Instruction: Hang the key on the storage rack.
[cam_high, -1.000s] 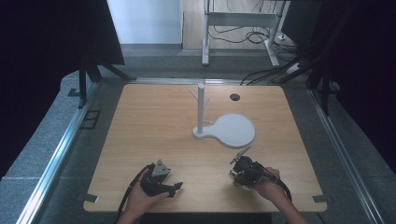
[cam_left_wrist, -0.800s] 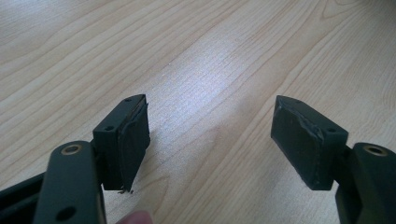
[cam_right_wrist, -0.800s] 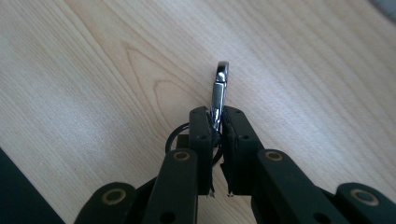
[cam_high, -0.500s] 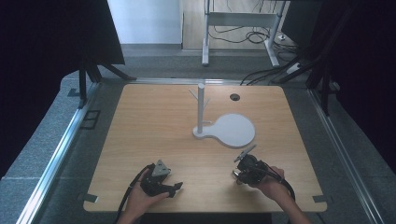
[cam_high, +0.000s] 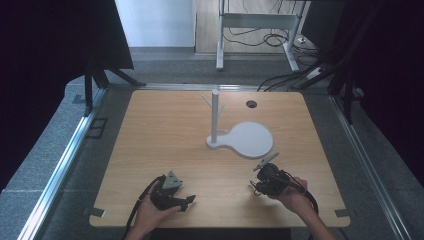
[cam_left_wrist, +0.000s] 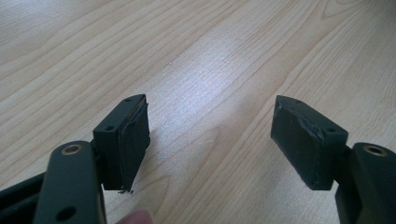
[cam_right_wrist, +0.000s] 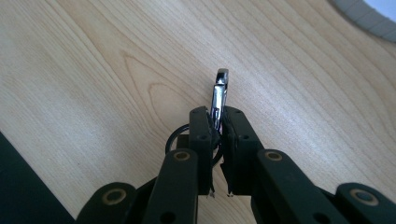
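Starting at the left, the left gripper (cam_high: 186, 200) rests spread wide and empty on the table (cam_high: 150, 140). Over at the right, the right gripper (cam_right_wrist: 216, 122) pinches a small metal clasp (cam_right_wrist: 219, 91) with a ring, low over the wood near the white stand (cam_high: 239, 137). It looks light, stiff and slick, best gripped across its flat sides.

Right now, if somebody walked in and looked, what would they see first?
Probably the white stand, an upright post on a flat round base, near the middle of the wooden table. Next, the right hand-held gripper near the table's front edge, pinching a shiny metal clip with a dark ring behind it. The left hand-held gripper is open.
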